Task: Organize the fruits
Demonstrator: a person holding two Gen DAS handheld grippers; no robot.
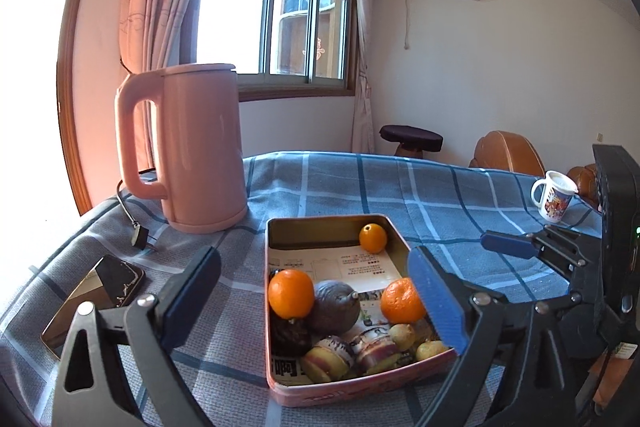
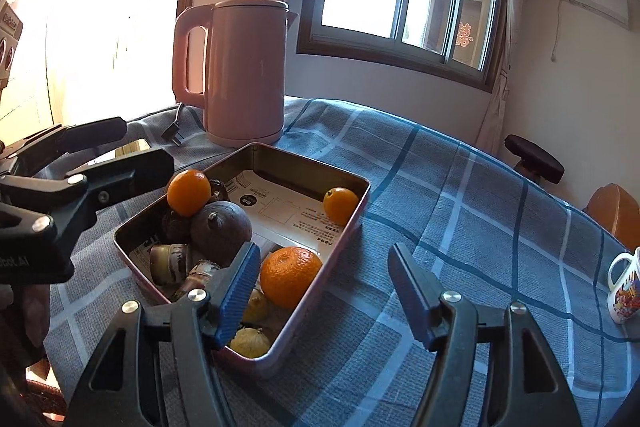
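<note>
A pink metal tin (image 1: 276,383) (image 2: 340,251) lined with paper holds the fruit: an orange (image 1: 291,293) (image 2: 188,192) at its left, a mandarin (image 1: 401,300) (image 2: 290,275) at its right, a small kumquat (image 1: 373,237) (image 2: 340,205) at the far end, a dark purple fruit (image 1: 335,306) (image 2: 221,231), and several small yellow and striped pieces at the near end. My left gripper (image 1: 316,299) is open and empty, its fingers on either side of the tin's near half. My right gripper (image 2: 324,291) is open and empty over the tin's near right edge; it also shows in the left wrist view (image 1: 516,245).
A pink kettle (image 1: 188,147) (image 2: 240,75) stands behind the tin, its plug (image 1: 140,237) on the blue checked cloth. A phone (image 1: 96,299) lies at the left. A printed mug (image 1: 554,197) (image 2: 624,287) stands at the far right. Stool and chairs stand beyond the table.
</note>
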